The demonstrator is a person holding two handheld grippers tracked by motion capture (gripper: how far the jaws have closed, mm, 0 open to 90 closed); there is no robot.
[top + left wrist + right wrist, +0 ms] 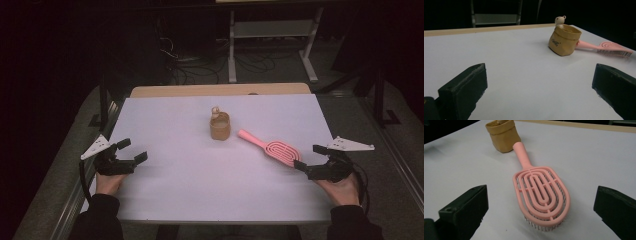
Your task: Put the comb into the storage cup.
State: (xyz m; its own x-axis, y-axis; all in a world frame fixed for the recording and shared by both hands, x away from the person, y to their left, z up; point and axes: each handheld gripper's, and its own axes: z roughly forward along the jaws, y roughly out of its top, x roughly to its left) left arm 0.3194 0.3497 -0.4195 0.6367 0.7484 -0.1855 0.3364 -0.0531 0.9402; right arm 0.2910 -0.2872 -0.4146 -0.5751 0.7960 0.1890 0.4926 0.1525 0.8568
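A white table [200, 175] carries two things near its middle: a small tan pouch [220, 126] standing upright with its rim rolled down, and a pink hairbrush [272, 147] lying just to the right of it. A little cream bear figure [560, 21] peeks over the pouch's far rim, and faint lettering shows on the pouch's side in the left gripper view. The brush rests bristles down, its vented oval back facing up; its handle points toward the pouch and ends just beside it, though whether the two touch cannot be told. The left gripper [131, 151] sits at the table's left edge, held by a hand [107, 182] coming in from below, its jaws spread wide with bare table between them — nothing grasped. It lies well apart from the pouch and the brush. The right gripper [310, 156] sits at the right edge, held by the other hand [345, 189], and its jaws also stand wide apart and hold nothing. In the right gripper view the brush head lies between the two black jaws and a little ahead of them, touching neither — the gripper is close to the bristle end. A wooden strip [220, 90] runs along the table's far edge, with a dark floor and cables [190, 67] beyond.
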